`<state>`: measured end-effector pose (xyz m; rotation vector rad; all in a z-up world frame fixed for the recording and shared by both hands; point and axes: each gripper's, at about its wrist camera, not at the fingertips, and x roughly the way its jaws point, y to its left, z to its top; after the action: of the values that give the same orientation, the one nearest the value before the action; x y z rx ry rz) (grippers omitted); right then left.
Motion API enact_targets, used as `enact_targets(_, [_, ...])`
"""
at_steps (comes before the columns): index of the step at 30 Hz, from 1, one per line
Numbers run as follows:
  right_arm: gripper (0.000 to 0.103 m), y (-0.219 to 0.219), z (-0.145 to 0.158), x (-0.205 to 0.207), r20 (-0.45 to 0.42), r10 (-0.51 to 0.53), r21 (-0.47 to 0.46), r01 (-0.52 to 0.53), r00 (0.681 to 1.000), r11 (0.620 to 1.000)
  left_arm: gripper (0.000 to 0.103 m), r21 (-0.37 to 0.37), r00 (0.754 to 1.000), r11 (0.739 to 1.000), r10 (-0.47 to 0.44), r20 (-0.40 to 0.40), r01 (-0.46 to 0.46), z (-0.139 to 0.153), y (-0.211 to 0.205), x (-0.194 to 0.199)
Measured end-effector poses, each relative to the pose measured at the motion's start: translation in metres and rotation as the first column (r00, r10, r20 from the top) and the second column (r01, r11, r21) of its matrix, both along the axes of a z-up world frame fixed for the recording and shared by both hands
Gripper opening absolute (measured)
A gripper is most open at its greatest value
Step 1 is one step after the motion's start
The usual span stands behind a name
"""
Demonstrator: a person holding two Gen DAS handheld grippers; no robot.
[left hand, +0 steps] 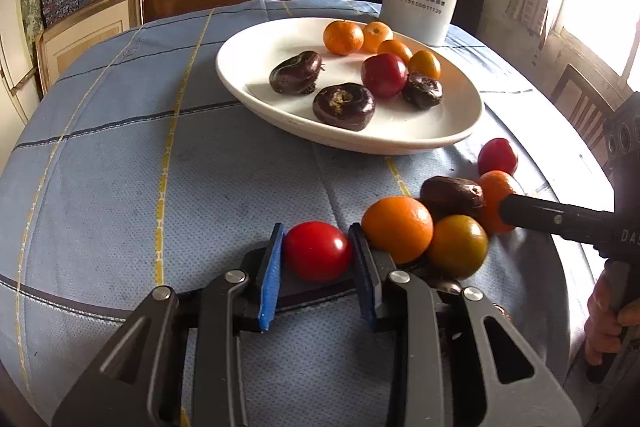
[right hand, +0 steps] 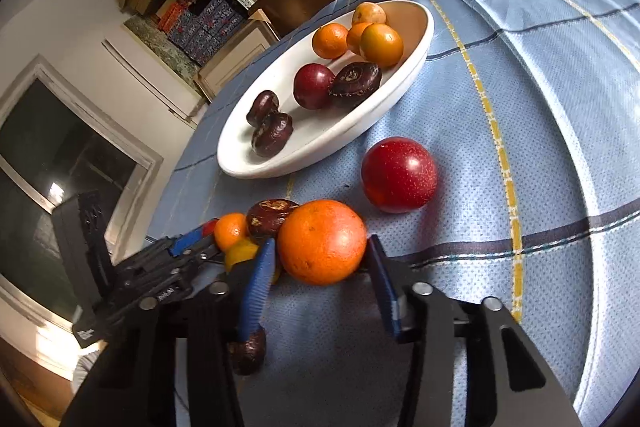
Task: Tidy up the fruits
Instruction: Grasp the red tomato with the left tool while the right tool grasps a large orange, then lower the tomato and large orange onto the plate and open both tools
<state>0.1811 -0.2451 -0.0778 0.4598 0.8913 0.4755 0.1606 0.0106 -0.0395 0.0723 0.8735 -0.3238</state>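
Left wrist view shows the left hand-held gripper (left hand: 316, 253) with its blue pads on both sides of a red tomato-like fruit (left hand: 317, 251) on the desk (left hand: 120, 167); the pads look touching or almost touching it, so I judge it is closing on this fruit but I cannot tell if the grip is firm. Right wrist view shows the right hand-held gripper (right hand: 322, 259) spread around a big orange (right hand: 322, 242), with a gap at the right pad, so it is not pinching yet. To do this step well, each gripper should squeeze gently at the widest part of the fruit, lift straight up so the neighbours do not roll, and then carry it to the white plate (left hand: 248, 43). The orange touches a brown chestnut-like fruit (right hand: 269, 215) and a small orange (right hand: 230, 230), so pushing sideways may scatter them. All fruits look smooth, round and shiny, so they can slip easily. On the plate already lie 4 small oranges, 1 dark red fruit and 3 brown ones. Another red fruit (right hand: 399, 174) lies alone between the plate and the orange.
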Motion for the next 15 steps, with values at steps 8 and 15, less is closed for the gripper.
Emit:
enact_targets(8, [0.045,-0.003,0.006,-0.01,0.048,0.004,-0.009,-0.004,0.999,1.0,0.031,-0.008,0.996,1.0,0.027,0.083,-0.027,0.012,0.004,-0.017])
enact_targets(15, [0.044,-0.012,0.039,-0.022,0.177,-0.025,0.033,0.019,0.984,0.999,0.031,-0.07,0.991,0.997,0.052,0.123,-0.043,0.039,0.013,-0.013])
